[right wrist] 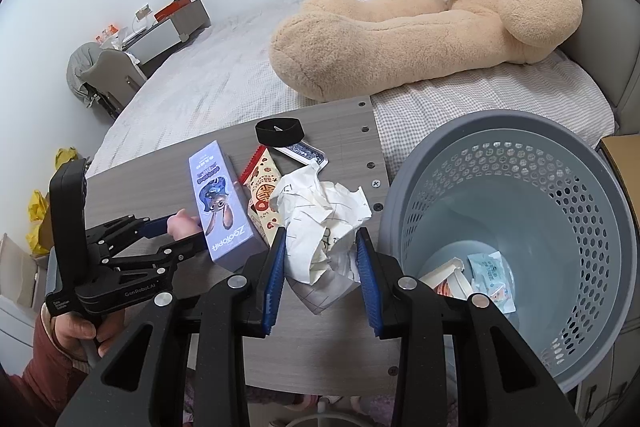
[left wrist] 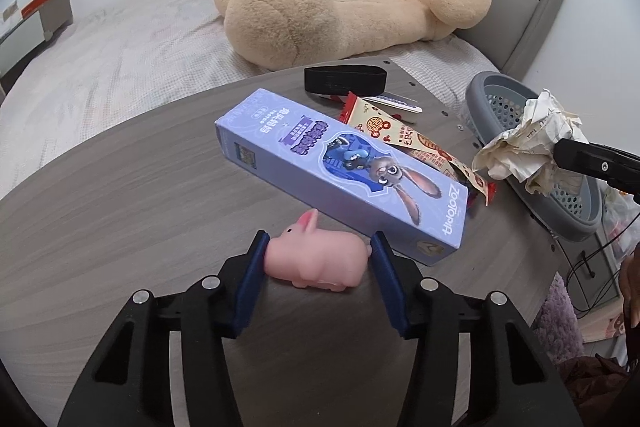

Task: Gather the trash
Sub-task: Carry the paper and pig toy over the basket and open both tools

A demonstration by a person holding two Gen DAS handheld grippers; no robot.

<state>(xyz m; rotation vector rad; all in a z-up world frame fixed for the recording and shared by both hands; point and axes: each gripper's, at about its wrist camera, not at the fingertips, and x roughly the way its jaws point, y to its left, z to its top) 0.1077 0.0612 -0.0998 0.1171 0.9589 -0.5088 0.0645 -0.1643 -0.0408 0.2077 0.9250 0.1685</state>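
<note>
The right claw (right wrist: 320,259) pinches a crumpled paper (right wrist: 324,219) between its blue pads, held above the surface (right wrist: 328,347). Just right of it stands a grey perforated basket (right wrist: 592,227); at its bottom lie a small pale-blue packet (right wrist: 490,267) and a torn carton (right wrist: 448,277). The left claw (left wrist: 318,255) is pressed against a pink rabbit toy (left wrist: 316,255). Just beyond that claw lies a purple box (left wrist: 340,167) printed "ZOOTOPIA", with a red-edged snack wrapper (left wrist: 404,135) touching its far side.

Black claw (right wrist: 320,259) frames, blue ribbed pads (right wrist: 276,267) (silver screws), maroon sleeve (right wrist: 28,359).
</note>
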